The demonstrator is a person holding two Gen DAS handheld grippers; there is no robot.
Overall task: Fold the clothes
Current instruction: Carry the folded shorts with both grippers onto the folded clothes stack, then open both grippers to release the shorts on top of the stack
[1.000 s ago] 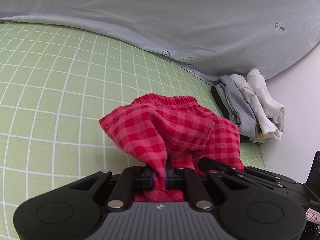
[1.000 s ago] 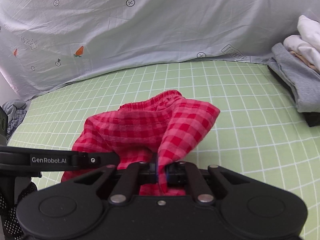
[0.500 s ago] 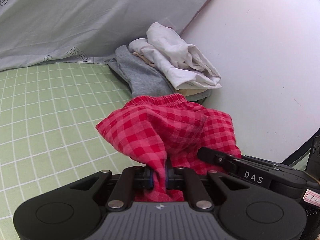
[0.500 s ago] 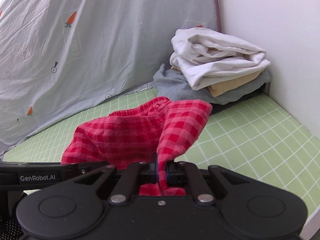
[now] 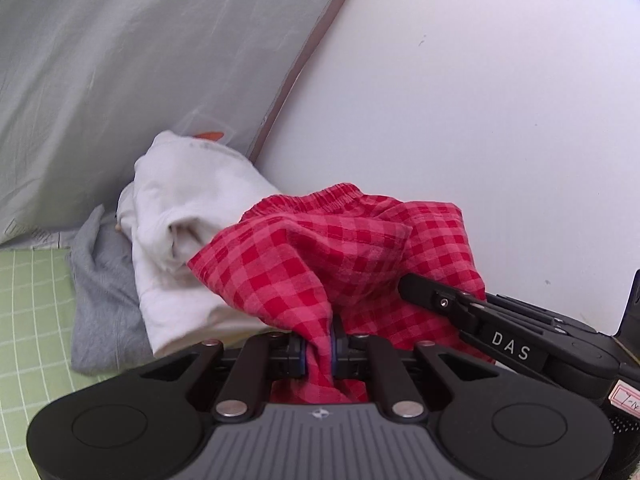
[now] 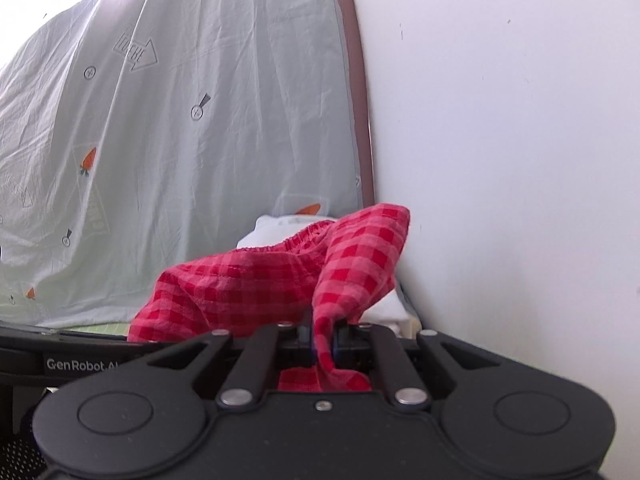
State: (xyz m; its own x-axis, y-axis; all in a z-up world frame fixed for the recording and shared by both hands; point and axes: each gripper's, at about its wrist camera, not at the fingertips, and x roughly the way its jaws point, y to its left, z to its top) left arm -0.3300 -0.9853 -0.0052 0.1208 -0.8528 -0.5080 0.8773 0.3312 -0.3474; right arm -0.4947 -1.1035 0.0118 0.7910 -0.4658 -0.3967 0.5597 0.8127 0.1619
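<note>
- Holding the red checked shorts [image 5: 344,256] in both tools: your left gripper [image 5: 319,350] is clenched on a bunched fold of the cloth, its 2 pads pinching it tight.
- Your right gripper [image 6: 323,338] is likewise clamped on another fold of the same shorts [image 6: 248,284]; red fabric spills out below the pads.
- The shorts hang between the 2 tools, gathered, with the elastic waistband showing along the far top edge in both views.
- In the left view, the shorts sit in front of and partly over a stack of folded clothes: a white garment [image 5: 176,232] on top, a grey garment [image 5: 100,304] beneath it.
- The stack rests on the green grid mat [image 5: 32,320], in the corner where the pale printed sheet [image 5: 120,100] meets the white wall [image 5: 480,120].
- In the right view, only a sliver of the white garment [image 6: 276,228] shows behind the waistband; the wall [image 6: 520,160] is close on the right.
- You cannot tell whether the shorts touch the stack.
- The other tool's black body, lettered "DAS", crosses the lower right of the left view.
</note>
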